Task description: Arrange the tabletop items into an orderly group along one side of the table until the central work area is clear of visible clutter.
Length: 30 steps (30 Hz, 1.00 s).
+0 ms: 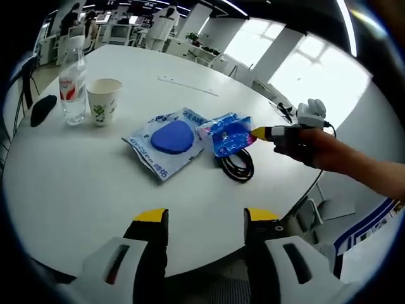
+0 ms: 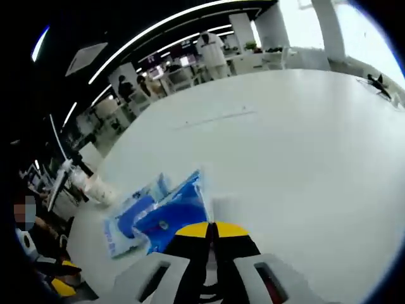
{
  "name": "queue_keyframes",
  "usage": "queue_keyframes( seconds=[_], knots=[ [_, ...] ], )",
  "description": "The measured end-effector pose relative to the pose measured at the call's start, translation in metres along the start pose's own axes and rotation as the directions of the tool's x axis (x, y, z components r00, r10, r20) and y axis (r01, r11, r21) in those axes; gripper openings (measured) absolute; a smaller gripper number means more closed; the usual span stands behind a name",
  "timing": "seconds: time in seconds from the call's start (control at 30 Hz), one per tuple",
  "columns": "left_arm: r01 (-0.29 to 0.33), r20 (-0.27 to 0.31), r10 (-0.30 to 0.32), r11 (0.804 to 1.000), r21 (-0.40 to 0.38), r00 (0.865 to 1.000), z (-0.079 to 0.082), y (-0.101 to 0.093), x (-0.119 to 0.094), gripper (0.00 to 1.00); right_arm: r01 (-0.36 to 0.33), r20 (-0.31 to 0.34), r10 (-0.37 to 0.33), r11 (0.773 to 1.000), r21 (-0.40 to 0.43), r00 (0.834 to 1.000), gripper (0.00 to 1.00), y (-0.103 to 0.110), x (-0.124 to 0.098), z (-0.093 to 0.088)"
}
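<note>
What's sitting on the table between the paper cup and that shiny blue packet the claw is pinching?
In the left gripper view, a flat pale-blue plastic bag with a dark blue oval lies between the white paper cup and the shiny blue packet.

White table (image 1: 76,183), blue packets (image 1: 169,140), black cable (image 1: 239,166), yellow-tipped tool (image 1: 205,218)

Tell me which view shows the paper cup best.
The left gripper view: the paper cup stands upright and sharp on the white table, beside the water bottle. In the right gripper view the cup is a small, blurred shape near the picture's left edge.
</note>
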<state>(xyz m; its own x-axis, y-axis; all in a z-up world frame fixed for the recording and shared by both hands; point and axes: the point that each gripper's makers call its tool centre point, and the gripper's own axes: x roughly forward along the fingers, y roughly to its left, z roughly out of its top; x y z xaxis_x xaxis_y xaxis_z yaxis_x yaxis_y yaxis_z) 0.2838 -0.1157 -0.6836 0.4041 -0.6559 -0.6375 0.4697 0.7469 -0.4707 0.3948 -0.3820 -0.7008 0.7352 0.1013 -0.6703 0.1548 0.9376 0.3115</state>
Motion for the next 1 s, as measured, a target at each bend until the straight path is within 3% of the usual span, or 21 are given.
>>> queue_keyframes(
  seconds=[0.43, 0.8, 1.0],
  knots=[
    [-0.014, 0.013, 0.014, 0.999, -0.031, 1.000, 0.000, 0.007, -0.003, 0.47, 0.109, 0.027, -0.112, 0.990, 0.090, 0.993, 0.00, -0.053, 0.010, 0.028],
    [-0.034, 0.010, 0.035, 0.998, -0.051, 0.999, -0.002, 0.013, -0.005, 0.46, 0.168, -0.002, -0.170, 0.973, 0.156, 0.986, 0.00, -0.077, 0.018, 0.021],
    [-0.048, 0.002, 0.049, 0.997, -0.059, 0.999, -0.005, 0.017, -0.003, 0.45, 0.193, -0.029, -0.191, 0.977, 0.091, 0.981, 0.00, -0.072, 0.017, 0.014]
  ],
)
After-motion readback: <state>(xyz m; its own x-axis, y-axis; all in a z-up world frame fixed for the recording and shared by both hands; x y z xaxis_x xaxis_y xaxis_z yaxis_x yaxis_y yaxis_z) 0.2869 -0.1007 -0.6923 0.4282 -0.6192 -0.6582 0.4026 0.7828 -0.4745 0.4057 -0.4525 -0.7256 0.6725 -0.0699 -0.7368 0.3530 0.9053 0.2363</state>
